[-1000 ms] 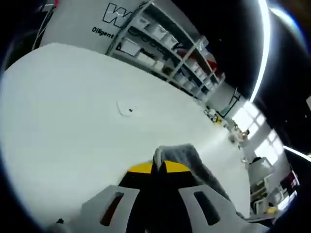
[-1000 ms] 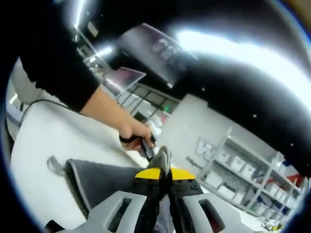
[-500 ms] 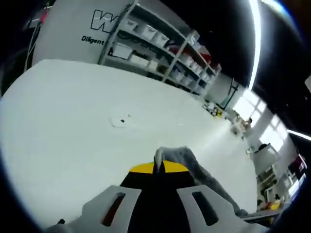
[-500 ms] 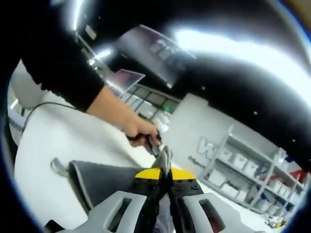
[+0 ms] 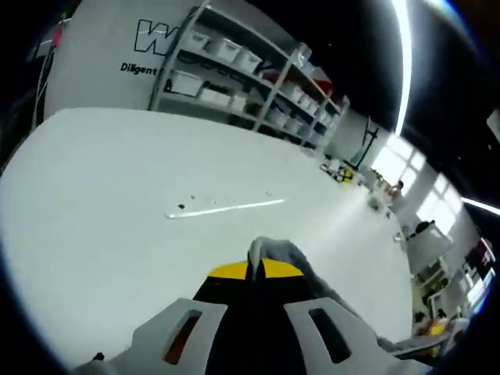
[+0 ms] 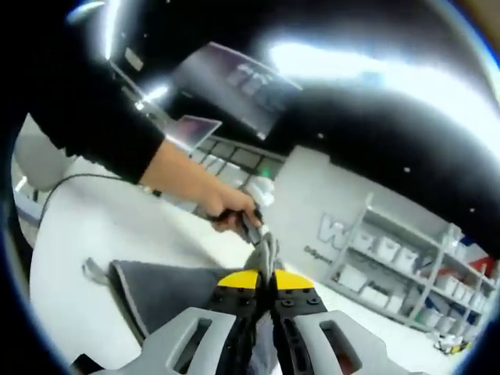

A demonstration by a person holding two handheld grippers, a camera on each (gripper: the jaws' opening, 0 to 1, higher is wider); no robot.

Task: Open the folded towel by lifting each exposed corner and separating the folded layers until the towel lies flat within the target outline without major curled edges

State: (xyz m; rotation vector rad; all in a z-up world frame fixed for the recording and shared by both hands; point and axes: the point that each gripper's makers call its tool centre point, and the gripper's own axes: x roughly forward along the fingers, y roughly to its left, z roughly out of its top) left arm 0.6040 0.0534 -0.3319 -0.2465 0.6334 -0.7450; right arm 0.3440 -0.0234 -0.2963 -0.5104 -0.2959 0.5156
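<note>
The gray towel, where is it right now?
The gray towel hangs pinched between both tongs over the white table; in the right gripper view it spreads left of the right tongs, below the person's hand.

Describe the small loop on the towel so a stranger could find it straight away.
Start at the white table in the right gripper view, then find the grey towel spread below the person's hand. At the towel's far left corner a small grey loop sticks out onto the bare table, the one bit of fabric past the towel's pale hemmed edge.

Both hand-held grippers, L (image 5: 255, 266) & R (image 6: 266, 273), jaws closed.
</note>
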